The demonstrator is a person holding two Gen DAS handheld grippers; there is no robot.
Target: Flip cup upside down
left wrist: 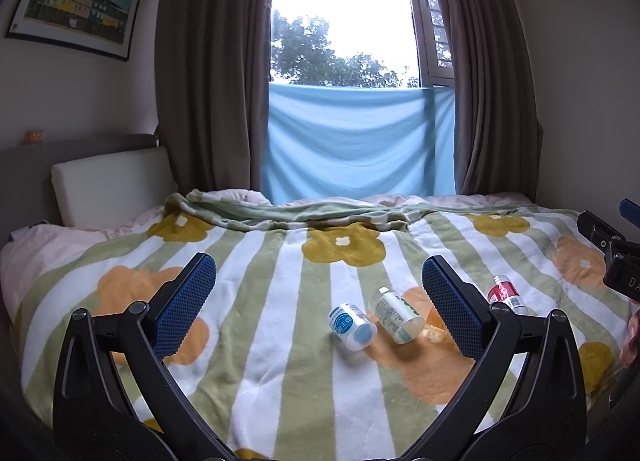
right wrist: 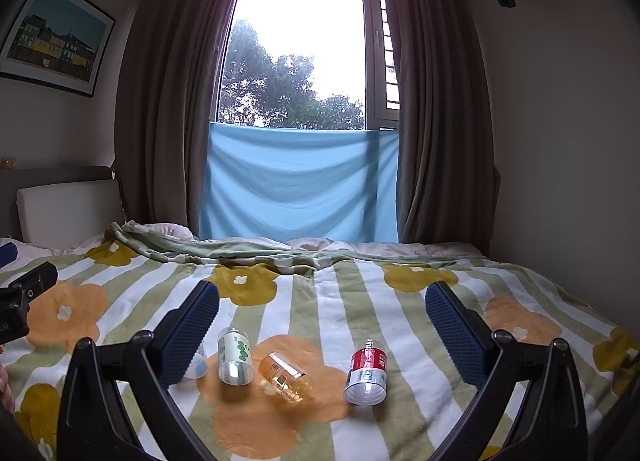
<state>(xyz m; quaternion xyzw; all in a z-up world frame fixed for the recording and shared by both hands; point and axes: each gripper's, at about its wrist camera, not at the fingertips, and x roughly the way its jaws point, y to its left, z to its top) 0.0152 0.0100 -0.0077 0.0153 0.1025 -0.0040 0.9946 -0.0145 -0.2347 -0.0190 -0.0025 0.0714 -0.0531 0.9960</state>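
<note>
Both grippers are spread wide and hold nothing: the left gripper [left wrist: 318, 303] and the right gripper [right wrist: 322, 331] hang above the striped floral blanket [right wrist: 360, 313]. Four clear cups lie on their sides low in the frame. In the right view the blue-label cup [right wrist: 198, 365] is mostly hidden behind the left finger; beside it lie the green-label cup [right wrist: 235, 357], the orange cup [right wrist: 285, 377] and the red-label cup [right wrist: 367, 373]. In the left view the orange cup is nearly covered by the right finger.

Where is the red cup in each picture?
Left wrist: the red cup lies at the right, just past the left tool's right finger.
Right wrist: it lies low and right of centre, between the right tool's fingers.
Shared landmark: the green cup lying to its left.
</note>
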